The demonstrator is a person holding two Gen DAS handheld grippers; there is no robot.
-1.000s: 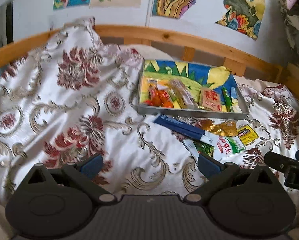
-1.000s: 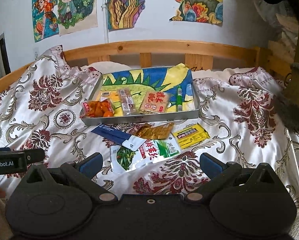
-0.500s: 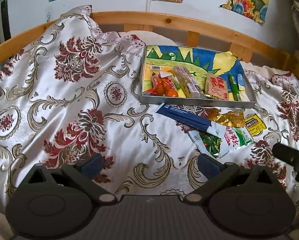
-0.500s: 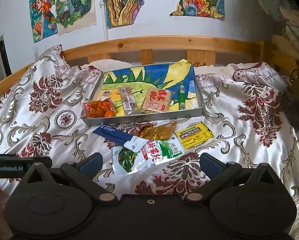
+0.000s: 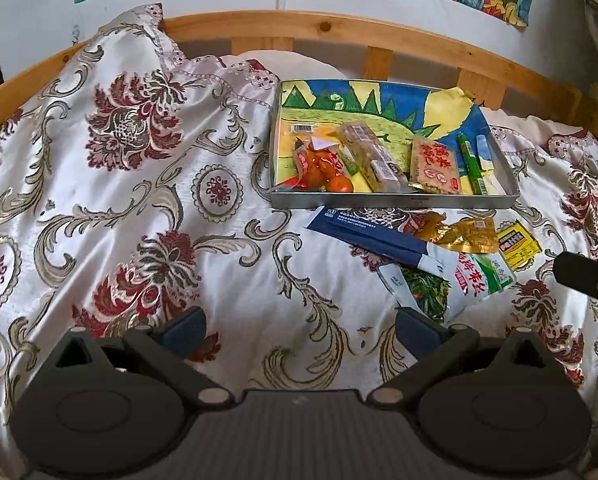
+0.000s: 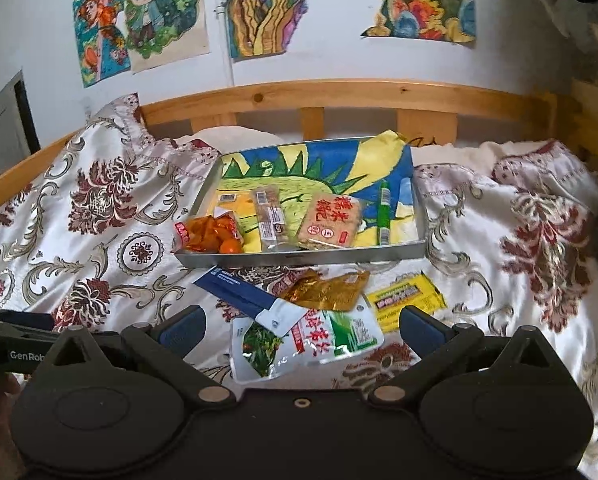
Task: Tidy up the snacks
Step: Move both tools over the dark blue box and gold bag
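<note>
A metal tray [image 6: 299,258] [image 5: 391,202] with a painted liner sits on the bed and holds an orange snack bag [image 6: 211,232], a long clear pack [image 6: 271,216], a rice-cracker pack [image 6: 331,222] and a green stick [image 6: 384,208]. In front of the tray lie a blue packet [image 6: 239,290], a gold packet [image 6: 327,290], a yellow packet [image 6: 407,300] and a green-and-white vegetable bag [image 6: 303,340]. My right gripper [image 6: 299,330] is open and empty just above the vegetable bag. My left gripper [image 5: 299,330] is open and empty over bare bedspread, left of the loose packets.
A floral satin bedspread [image 5: 119,184] covers the bed. A wooden rail [image 6: 339,98] runs behind the tray, with paintings on the wall [image 6: 259,8] above. The right gripper's body [image 5: 587,276] shows at the right edge of the left wrist view.
Both grippers have moved forward and lower toward the bed; the tray and loose packets look nearer. The right gripper has closed in on the vegetable bag. No item has moved.
</note>
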